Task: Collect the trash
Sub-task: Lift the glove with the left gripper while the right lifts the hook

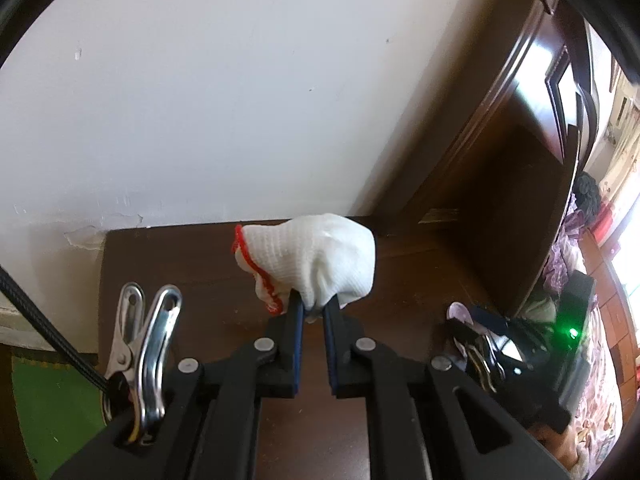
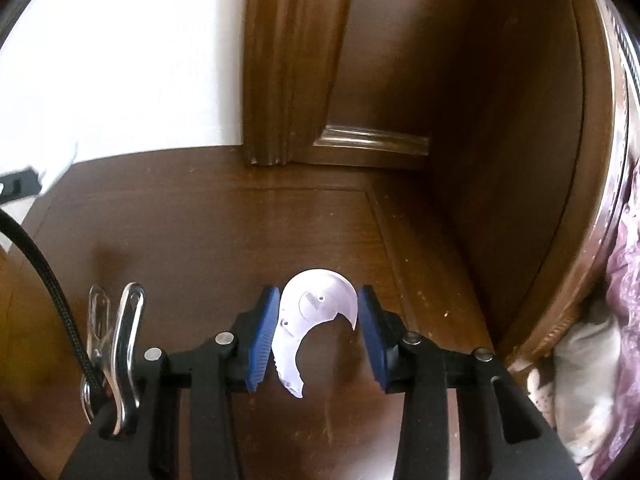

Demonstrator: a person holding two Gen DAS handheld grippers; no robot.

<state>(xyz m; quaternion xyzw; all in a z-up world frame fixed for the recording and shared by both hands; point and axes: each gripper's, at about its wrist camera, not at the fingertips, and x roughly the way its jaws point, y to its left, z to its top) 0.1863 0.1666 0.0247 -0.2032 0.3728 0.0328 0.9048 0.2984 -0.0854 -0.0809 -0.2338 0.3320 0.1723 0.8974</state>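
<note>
The left gripper (image 1: 314,312) pinched a white knit glove (image 1: 312,260) above the wooden tabletop (image 1: 180,264). The right gripper (image 2: 318,320) stood open around a curved white plastic piece (image 2: 310,316) lying on the tabletop (image 2: 200,220); contact was unclear.

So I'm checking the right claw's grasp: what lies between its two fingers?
In the right wrist view, a white curved plastic piece lies on the wooden tabletop between the open right claw fingers.
</note>
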